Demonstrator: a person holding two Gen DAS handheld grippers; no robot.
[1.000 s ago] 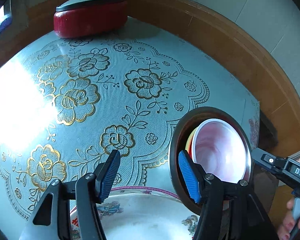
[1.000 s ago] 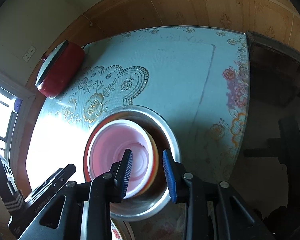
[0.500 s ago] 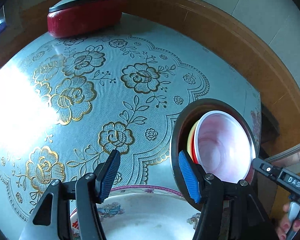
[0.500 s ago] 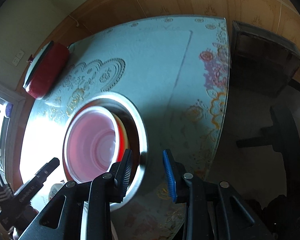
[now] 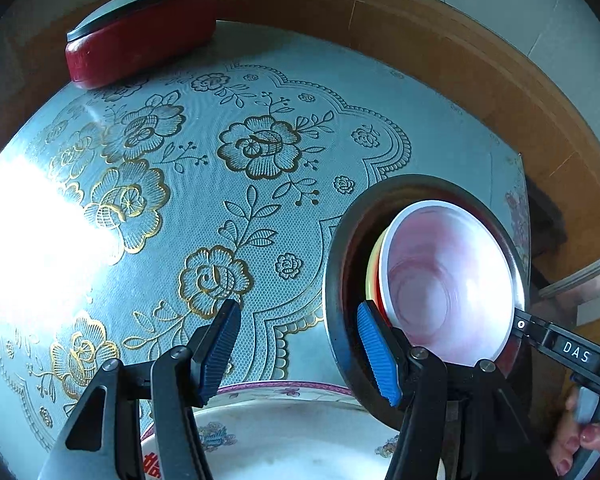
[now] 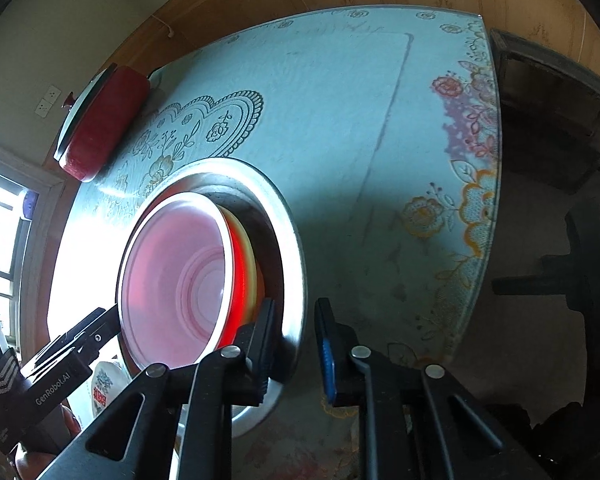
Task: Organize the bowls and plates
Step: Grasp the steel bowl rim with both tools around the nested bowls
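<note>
A steel basin (image 5: 334, 280) (image 6: 296, 248) stands tilted on its edge on the table. Nested in it are a pink-white bowl (image 5: 444, 280) (image 6: 172, 280), a red one (image 6: 238, 264) and a yellow one (image 6: 254, 268). My left gripper (image 5: 300, 348) is open, with its right finger against the basin's near rim, above a white floral plate (image 5: 300, 436). My right gripper (image 6: 296, 344) is open, with its jaws straddling the basin's rim, the left finger inside and the right finger outside.
A red pot with a grey lid (image 5: 140, 36) (image 6: 100, 128) sits at the table's far side. The table has a pale blue cloth with gold flowers (image 5: 256, 148). A dark chair (image 6: 556, 120) stands beyond the table's right edge. A window (image 6: 0, 220) is at left.
The basin with its bowls has tipped further upright. My right gripper has shifted from the bowls' rim to the basin's rim. The left gripper has hardly moved.
</note>
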